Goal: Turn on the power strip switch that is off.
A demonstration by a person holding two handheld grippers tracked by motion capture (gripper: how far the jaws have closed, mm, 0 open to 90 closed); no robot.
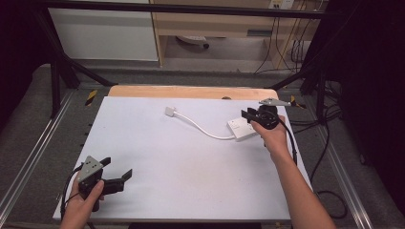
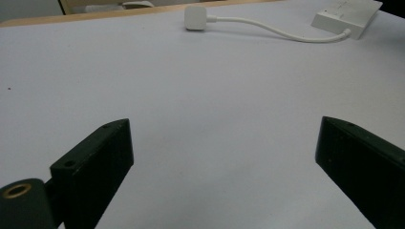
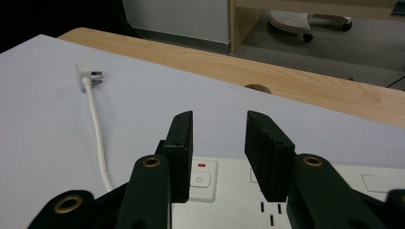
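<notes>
Right gripper (image 1: 247, 114) hovers half-open over power strip (image 1: 242, 129), probably approaching its switch (image 3: 201, 180); next needs careful lowering. Left gripper (image 1: 117, 168) waits wide open, empty.

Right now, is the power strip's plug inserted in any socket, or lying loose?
Loose. The plug lies flat on the white table, prongs bare, its cord trailing back to the power strip.

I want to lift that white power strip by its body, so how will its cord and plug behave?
The white cord lies in a loose curve, so it is probably floppy and will trail. The plug at its far end looks small and light, so it would likely drag across the white table. The power strip itself looks rigid and flat.
</notes>
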